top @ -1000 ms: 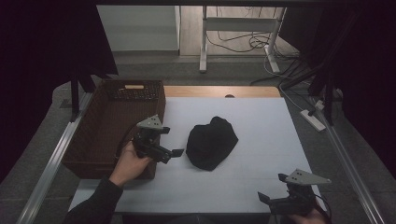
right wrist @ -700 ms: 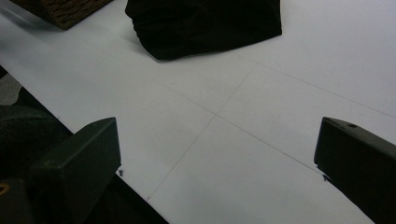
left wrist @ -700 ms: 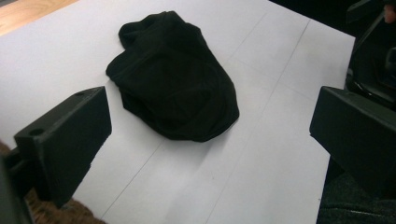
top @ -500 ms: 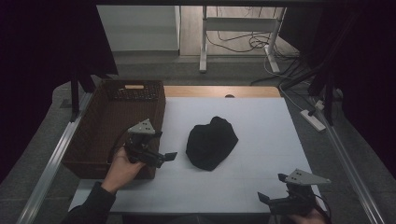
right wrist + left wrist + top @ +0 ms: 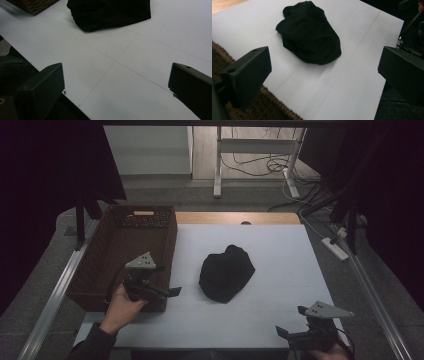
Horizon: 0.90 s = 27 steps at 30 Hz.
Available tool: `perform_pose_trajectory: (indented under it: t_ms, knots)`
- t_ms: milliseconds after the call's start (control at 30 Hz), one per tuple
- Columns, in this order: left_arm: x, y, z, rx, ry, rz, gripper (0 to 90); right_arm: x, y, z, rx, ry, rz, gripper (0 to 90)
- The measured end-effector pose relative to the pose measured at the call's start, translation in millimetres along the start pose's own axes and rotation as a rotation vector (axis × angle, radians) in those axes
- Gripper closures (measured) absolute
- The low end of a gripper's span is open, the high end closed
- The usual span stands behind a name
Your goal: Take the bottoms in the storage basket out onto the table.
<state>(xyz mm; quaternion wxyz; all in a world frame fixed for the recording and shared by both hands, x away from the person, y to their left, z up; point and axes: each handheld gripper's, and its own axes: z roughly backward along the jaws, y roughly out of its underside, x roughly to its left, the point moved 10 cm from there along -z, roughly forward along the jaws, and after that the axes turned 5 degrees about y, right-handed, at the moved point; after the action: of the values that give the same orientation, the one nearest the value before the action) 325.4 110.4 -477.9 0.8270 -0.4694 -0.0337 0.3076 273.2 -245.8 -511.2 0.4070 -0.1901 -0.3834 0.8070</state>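
A crumpled black cloth [image 5: 226, 272] lies in the middle of the white table [image 5: 280, 255]. My left gripper [image 5: 167, 290] hovers by the near right corner of the brown wicker basket [image 5: 125, 245], jaws pointing right toward the cloth, open and empty. In the left gripper view the cloth [image 5: 310, 32] sits well beyond the wide-apart jaws of the left gripper [image 5: 324, 72]. My right gripper [image 5: 291, 321] is at the table's near right edge, open with nothing in it. In the right gripper view the cloth [image 5: 110, 12] lies far ahead of the right gripper [image 5: 115, 82].
The basket's corner [image 5: 32, 6] shows at the far left of the right gripper view, and its woven rim [image 5: 269, 105] lies under the left jaw. A strip of wood [image 5: 235, 217] borders the table's far side. Metal rails [image 5: 55, 290] run along both sides.
My left gripper has drawn back toward the person and a little left, away from the cloth. The right gripper and the cloth have stayed where they were.
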Motion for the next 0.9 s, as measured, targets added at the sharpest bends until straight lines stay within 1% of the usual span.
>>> perform_pose_trajectory:
  t_ms: [267, 433, 733, 900]
  knots:
    - [-0.4, 12.1, 7.2, 0.003, -0.009, 0.014, 0.0, 0.1, 0.0, -0.2, 0.000, -0.001, -0.001, 0.9]
    - [-0.6, 18.0, 11.9, 0.004, -0.028, 0.016, 0.0, 0.0, 0.1, -0.2, 0.002, 0.001, -0.001, 0.8]
    - [-2.0, 30.2, 20.5, 0.001, -0.046, 0.037, 0.0, 0.3, 0.2, -0.4, 0.002, 0.000, 0.001, 0.8]
    - [-3.3, 35.4, 26.9, 0.000, -0.056, 0.039, 0.0, 0.4, 0.4, -0.6, 0.006, -0.001, 0.004, 0.8]
